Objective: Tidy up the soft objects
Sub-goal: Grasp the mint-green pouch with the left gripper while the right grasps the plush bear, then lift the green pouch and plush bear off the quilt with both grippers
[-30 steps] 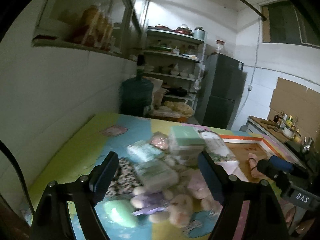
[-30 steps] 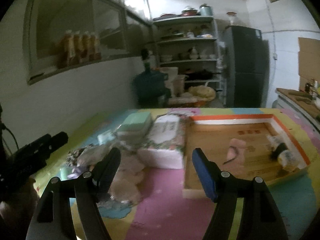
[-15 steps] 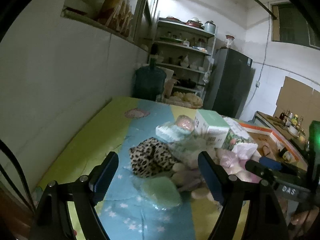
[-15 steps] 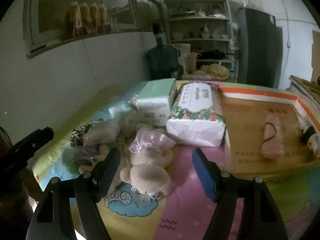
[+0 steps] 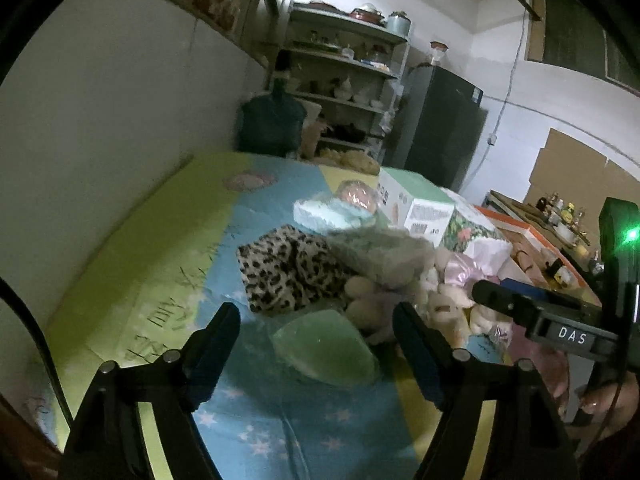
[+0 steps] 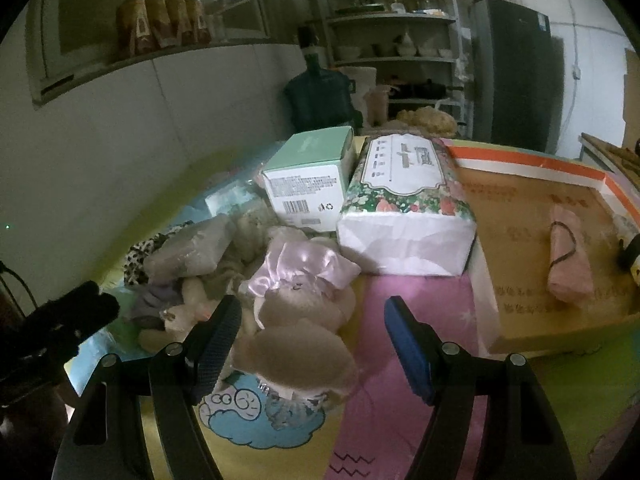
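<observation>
Plush bear (image 6: 296, 344) fuzzy, bow (image 6: 304, 266) glossy satin; tissue pack (image 6: 404, 208) shiny plastic.

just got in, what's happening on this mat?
A person holds a pair of tongs in each hand over a pile of soft things on the play mat. Both are open and empty. The left tongs hover over a pale green pad beside a leopard-print cloth. The right tongs hover over a plush toy in a pink satin dress. A pink roll already lies in the cardboard tray.

Home kitchen: crockery shelves (image 6: 394, 46), fridge (image 6: 516, 68), water jug (image 6: 318, 96) (dim light).
</observation>
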### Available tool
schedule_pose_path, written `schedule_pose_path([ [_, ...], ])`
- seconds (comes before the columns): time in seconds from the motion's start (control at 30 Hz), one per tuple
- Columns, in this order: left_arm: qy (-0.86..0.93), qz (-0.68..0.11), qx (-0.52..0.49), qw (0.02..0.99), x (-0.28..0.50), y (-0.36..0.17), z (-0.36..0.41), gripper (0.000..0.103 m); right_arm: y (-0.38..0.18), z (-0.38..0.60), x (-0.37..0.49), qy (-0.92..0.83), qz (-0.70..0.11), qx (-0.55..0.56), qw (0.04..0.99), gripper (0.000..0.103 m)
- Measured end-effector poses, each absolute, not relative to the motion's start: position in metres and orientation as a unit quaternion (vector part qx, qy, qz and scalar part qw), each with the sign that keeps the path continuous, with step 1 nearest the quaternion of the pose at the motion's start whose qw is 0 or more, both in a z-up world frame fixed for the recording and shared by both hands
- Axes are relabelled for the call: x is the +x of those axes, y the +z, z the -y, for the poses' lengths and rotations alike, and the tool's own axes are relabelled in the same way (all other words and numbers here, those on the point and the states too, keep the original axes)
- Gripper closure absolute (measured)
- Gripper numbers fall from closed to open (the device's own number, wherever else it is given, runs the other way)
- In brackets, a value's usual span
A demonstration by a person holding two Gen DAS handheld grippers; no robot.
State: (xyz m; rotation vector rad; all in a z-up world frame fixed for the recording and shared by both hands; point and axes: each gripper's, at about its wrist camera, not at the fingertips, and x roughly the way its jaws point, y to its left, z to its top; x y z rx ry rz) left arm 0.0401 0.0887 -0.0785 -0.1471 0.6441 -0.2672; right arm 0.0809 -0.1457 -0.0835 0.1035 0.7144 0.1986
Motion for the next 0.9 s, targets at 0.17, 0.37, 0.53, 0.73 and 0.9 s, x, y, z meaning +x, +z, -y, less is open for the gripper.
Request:
schedule_pose_path([
  [0.17,-0.139,-0.334,-0.084,0.928,0.045,-0.093,-0.091,0.038,-0.087,0.147,0.081,0.098,-0.353,0.051,0.929,0.028],
  [0.37,-0.155,-0.325,-0.095,0.928,0.040,-0.095,-0.092,0.051,-0.093,0.146,0.082,0.102,-0.364,0.050,0.924,0.028],
  [0.53,-0.156,-0.319,-0.099,0.930,0.037,-0.095,-0.093,0.054,-0.098,0.142,0.083,0.112,-0.378,0.050,0.918,0.053],
  [0.73,-0.146,-0.305,-0.104,0.935,0.030,-0.090,-0.098,0.054,-0.097,0.142,0.077,0.112,-0.373,0.047,0.920,0.057],
  [0.9,-0.141,-0.288,-0.104,0.941,0.025,-0.080,-0.103,0.055,-0.090,0.144,0.073,0.115,-0.362,0.050,0.924,0.057],
])
